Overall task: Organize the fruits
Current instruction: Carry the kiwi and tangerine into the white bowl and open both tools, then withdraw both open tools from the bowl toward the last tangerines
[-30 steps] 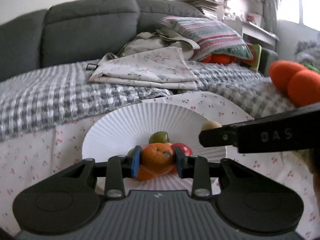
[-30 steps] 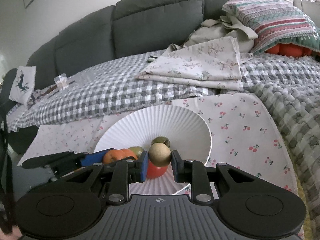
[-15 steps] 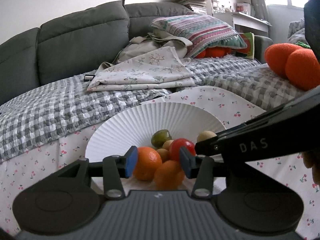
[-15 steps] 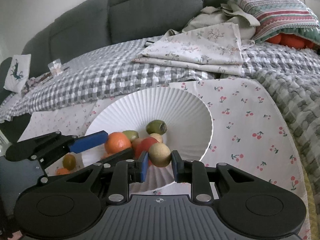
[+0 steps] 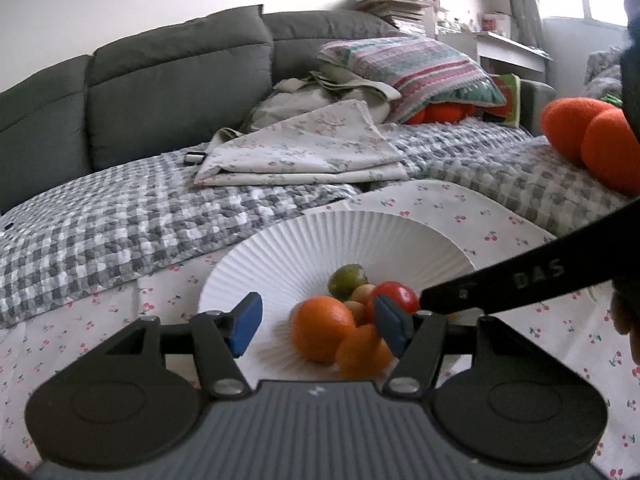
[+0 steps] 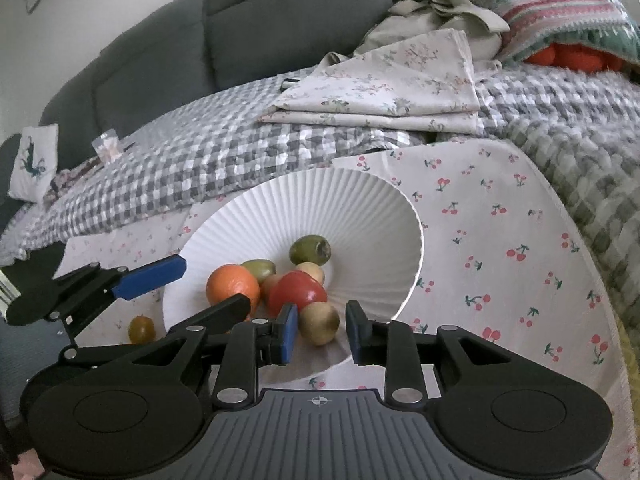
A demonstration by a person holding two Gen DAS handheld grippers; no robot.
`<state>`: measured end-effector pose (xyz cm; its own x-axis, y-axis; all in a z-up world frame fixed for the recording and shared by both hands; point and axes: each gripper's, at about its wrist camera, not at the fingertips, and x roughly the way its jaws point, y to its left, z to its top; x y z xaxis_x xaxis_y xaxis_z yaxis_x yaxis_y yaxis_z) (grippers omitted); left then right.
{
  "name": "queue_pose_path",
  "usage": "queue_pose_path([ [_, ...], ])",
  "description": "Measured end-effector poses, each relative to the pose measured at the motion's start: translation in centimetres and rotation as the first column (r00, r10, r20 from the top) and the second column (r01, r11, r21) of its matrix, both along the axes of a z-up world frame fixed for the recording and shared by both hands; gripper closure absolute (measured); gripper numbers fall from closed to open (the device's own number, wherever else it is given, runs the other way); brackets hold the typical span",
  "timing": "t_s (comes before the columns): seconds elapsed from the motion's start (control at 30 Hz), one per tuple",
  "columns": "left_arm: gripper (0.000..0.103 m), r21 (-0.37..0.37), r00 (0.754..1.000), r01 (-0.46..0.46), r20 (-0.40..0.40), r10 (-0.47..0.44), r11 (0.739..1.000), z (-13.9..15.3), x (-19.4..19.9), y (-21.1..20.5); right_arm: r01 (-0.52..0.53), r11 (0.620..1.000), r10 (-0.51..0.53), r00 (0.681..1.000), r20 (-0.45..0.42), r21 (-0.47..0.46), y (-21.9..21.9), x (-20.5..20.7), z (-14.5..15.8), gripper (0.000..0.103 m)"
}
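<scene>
A white fluted bowl (image 5: 320,240) (image 6: 320,200) stands on the cherry-print cloth. It holds an orange (image 5: 322,332) (image 6: 232,288), a smaller orange fruit (image 5: 362,352), a red fruit (image 5: 396,294) (image 6: 298,292) and a green fruit (image 5: 348,280) (image 6: 310,250). My left gripper (image 5: 320,326) hangs over the bowl's near side with its jaws opening. The orange lies free between the blue pads, touching neither. My right gripper (image 6: 322,334) is just opening around a tan round fruit (image 6: 319,322) that rests on the bowl's near wall. A thin gap shows at the right pad.
A small yellow-green fruit (image 6: 141,328) lies on the cloth left of the bowl. Behind are a grey sofa (image 5: 160,80), a checked blanket (image 5: 120,232), folded floral fabric (image 5: 304,152) and a striped pillow (image 5: 408,64). Orange plush balls (image 5: 592,140) sit at the right.
The left jaws spread and let the orange go into the bowl among the other fruit. The right gripper sank with the tan fruit toward the bowl's near wall and its pads began to part.
</scene>
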<state>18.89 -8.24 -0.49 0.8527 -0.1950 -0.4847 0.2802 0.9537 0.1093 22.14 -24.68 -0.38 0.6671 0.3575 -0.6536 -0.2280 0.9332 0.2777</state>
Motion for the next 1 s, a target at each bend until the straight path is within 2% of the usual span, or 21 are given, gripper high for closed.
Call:
queue_pose_path([
  [0.13, 0.040, -0.023, 0.998, -0.057, -0.008, 0.057, 0.998, 0.2, 0.4, 1.2, 0.029, 0.999, -0.028, 0.999, -0.017, 0.046, -0.7, 0.1, 0.1, 0.068],
  [0.23, 0.040, -0.041, 0.996, -0.089, -0.022, 0.088, 0.995, 0.1, 0.8, 1.9, 0.045, 0.998, -0.044, 0.999, -0.007, 0.050, -0.8, -0.1, 0.4, 0.058],
  [0.37, 0.040, -0.050, 0.993, -0.118, -0.030, 0.117, 0.992, 0.1, 1.0, 2.4, 0.067, 0.997, -0.068, 0.998, 0.016, 0.044, -0.8, -0.3, 0.9, 0.056],
  [0.47, 0.040, -0.054, 0.990, -0.138, -0.040, 0.136, 0.989, 0.1, 1.1, 2.6, 0.085, 0.996, -0.086, 0.996, 0.033, 0.030, -0.9, -0.4, 1.2, 0.050],
  [0.63, 0.040, -0.046, 0.988, -0.153, -0.042, 0.151, 0.987, 0.1, 1.1, 2.7, 0.103, 0.994, -0.104, 0.994, 0.037, 0.028, -1.2, -0.4, 1.3, 0.049],
  [1.0, 0.040, -0.043, 0.984, -0.174, -0.055, 0.171, 0.984, 0.1, 1.0, 3.0, 0.052, 0.999, -0.052, 0.997, 0.061, 0.006, 0.0, -1.0, 1.6, 0.049],
])
